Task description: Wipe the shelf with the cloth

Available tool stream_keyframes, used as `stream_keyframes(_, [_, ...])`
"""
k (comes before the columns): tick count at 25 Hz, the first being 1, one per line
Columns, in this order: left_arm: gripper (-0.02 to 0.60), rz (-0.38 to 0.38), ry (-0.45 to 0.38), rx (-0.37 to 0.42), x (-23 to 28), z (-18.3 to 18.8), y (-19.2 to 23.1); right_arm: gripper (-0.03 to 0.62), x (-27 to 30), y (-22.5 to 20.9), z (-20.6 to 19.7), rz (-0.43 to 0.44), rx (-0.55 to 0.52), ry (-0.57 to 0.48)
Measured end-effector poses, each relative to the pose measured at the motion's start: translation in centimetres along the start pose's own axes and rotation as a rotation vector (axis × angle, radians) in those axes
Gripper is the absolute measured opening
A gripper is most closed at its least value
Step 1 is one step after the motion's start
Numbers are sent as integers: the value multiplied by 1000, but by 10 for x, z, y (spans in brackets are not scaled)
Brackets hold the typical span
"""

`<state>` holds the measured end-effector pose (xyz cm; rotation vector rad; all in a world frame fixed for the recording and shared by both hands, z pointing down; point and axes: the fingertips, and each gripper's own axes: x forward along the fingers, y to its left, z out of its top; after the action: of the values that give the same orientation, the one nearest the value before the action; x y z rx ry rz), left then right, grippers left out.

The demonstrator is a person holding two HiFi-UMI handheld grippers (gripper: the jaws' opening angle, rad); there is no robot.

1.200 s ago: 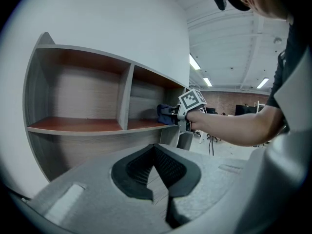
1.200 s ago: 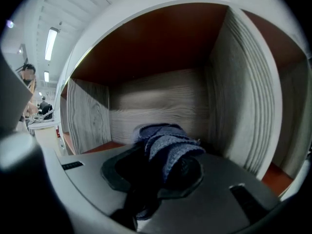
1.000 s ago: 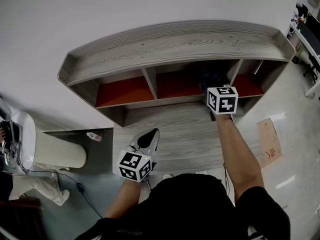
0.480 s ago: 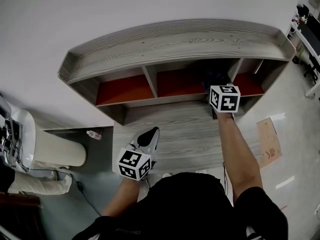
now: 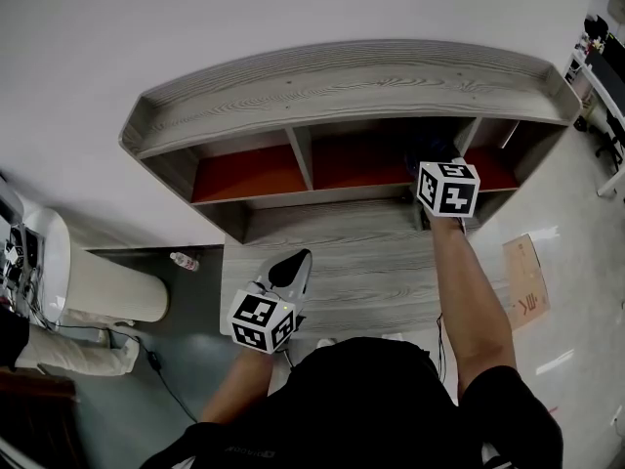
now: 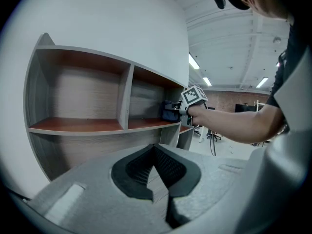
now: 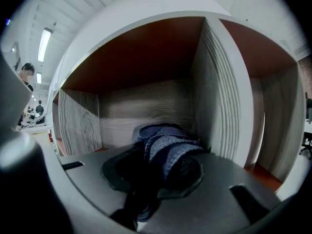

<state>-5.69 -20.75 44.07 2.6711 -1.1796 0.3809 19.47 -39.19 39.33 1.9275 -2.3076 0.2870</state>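
A grey wooden shelf (image 5: 342, 86) with three compartments on red boards stands against the wall. My right gripper (image 5: 431, 162) reaches into the middle compartment at its right end, beside the divider (image 7: 219, 96), shut on a blue knitted cloth (image 7: 165, 145). The cloth rests on the red board (image 6: 87, 126) and hides the fingertips. My left gripper (image 5: 296, 262) hangs low in front of the shelf, well apart from it, its jaws shut with nothing between them (image 6: 156, 150). In the left gripper view, the right gripper (image 6: 179, 110) and the cloth (image 6: 170, 112) show at the shelf's edge.
A white rounded bin (image 5: 107, 291) and a small bottle (image 5: 183, 261) lie on the floor at the left. A flat cardboard box (image 5: 525, 281) lies at the right. An office chair (image 5: 610, 140) stands at far right. People stand far off (image 7: 27, 74).
My right gripper has slid a little to the right along the middle compartment with the cloth. The left gripper has stayed put.
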Motion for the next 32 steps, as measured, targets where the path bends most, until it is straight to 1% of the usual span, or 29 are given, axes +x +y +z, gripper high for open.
stream_keyframes(6, [8,5,0,-4,-1,-1,3,92,-9,3,26,14,-2,-22])
stream_keyframes(12, [8,-6,-6,2,0,2,0,92,-19,7,55,33,-3,-57])
stream_keyframes(20, [8,-4,-9,3,-1,4,0,92,-27,8,80,38,0,-84])
stream_keyframes(25, [8,1,-10,3,-1,5,1,92,-30,8,91,35,-16,-93])
stream_keyframes(32, [8,7,-16,4,-3,6,2,92,-32,7,91,26,-26,-90])
